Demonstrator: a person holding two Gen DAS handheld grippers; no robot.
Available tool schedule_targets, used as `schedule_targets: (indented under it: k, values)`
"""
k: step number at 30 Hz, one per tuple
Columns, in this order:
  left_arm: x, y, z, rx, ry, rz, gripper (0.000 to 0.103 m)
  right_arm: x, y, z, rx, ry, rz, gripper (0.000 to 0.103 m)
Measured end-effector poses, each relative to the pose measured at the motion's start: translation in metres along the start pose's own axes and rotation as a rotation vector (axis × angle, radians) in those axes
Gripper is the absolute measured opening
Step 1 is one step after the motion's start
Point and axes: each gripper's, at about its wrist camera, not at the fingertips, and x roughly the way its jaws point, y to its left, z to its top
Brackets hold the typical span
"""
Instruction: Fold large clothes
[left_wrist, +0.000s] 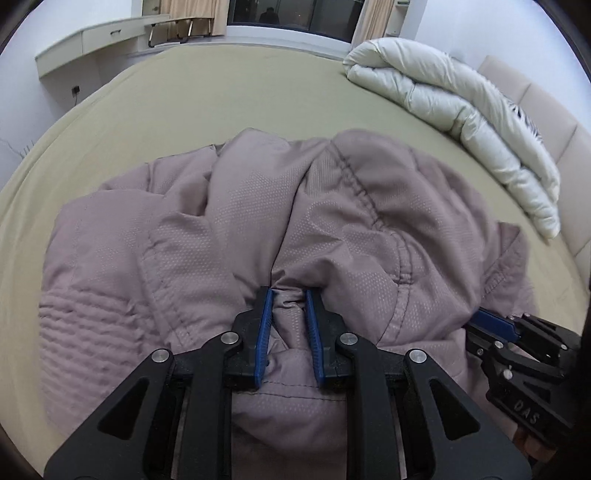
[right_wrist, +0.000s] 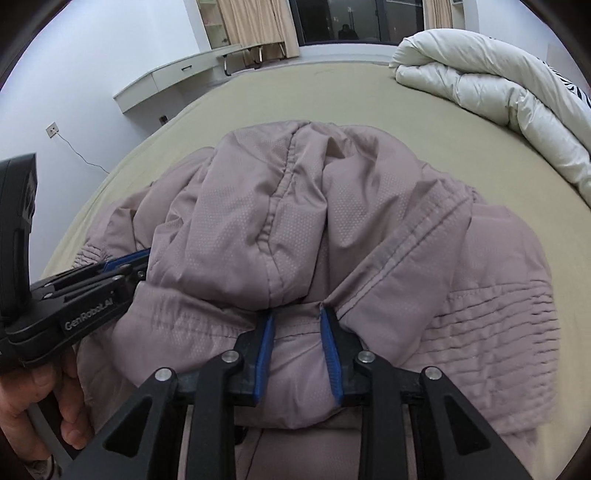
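A mauve padded jacket (left_wrist: 258, 206) lies bunched on an olive bed sheet (left_wrist: 221, 92); it also shows in the right wrist view (right_wrist: 314, 229). My left gripper (left_wrist: 289, 295) has its blue-padded jaws closed on a thick fold of the jacket near its near edge. My right gripper (right_wrist: 296, 312) is closed the same way on another fold. Each gripper shows from the side in the other view, the right gripper (left_wrist: 487, 321) and the left gripper (right_wrist: 125, 262), both pressed into the jacket.
A rolled white duvet (left_wrist: 461, 110) lies at the bed's far right, also in the right wrist view (right_wrist: 498, 92). A padded headboard (left_wrist: 546, 122) is behind it. A white desk (left_wrist: 92, 40) and a dark window (left_wrist: 288, 14) stand beyond the bed.
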Motion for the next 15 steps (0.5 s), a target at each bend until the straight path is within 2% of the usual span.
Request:
schedule_targets:
  k: [2,4,5,6,8,9,10,12,15]
  values:
    - [-0.037,0.01,0.002,-0.042,-0.06,-0.041,0.018,-0.033,-0.004,-0.003,0.042,-0.062,0.027,0.046]
    - [-0.076,0.024,-0.014,-0.062,-0.107,-0.04,0.018,-0.077,-0.009,-0.016,0.044,-0.167,0.052,0.09]
    - [-0.09,0.032,-0.024,-0.077,-0.116,-0.044,0.018,-0.1,-0.013,-0.029,0.05,-0.226,0.062,0.096]
    - [-0.106,0.041,-0.037,-0.096,-0.119,-0.045,0.018,-0.118,-0.016,-0.043,0.059,-0.27,0.066,0.1]
    - [-0.136,0.059,-0.069,-0.119,-0.114,-0.018,0.02,-0.143,-0.024,-0.067,0.069,-0.281,0.069,0.1]
    - [-0.15,0.069,-0.092,-0.126,-0.106,0.004,0.027,-0.151,-0.026,-0.081,0.078,-0.269,0.068,0.1]
    - [-0.162,0.078,-0.113,-0.131,-0.093,0.025,0.045,-0.161,-0.031,-0.097,0.1,-0.257,0.063,0.1]
    - [-0.186,0.098,-0.154,-0.17,-0.085,0.06,0.075,-0.175,-0.041,-0.13,0.152,-0.23,0.061,0.1]
    - [-0.217,0.126,-0.215,-0.237,-0.034,0.075,0.078,-0.189,-0.057,-0.175,0.231,-0.177,0.038,0.1]
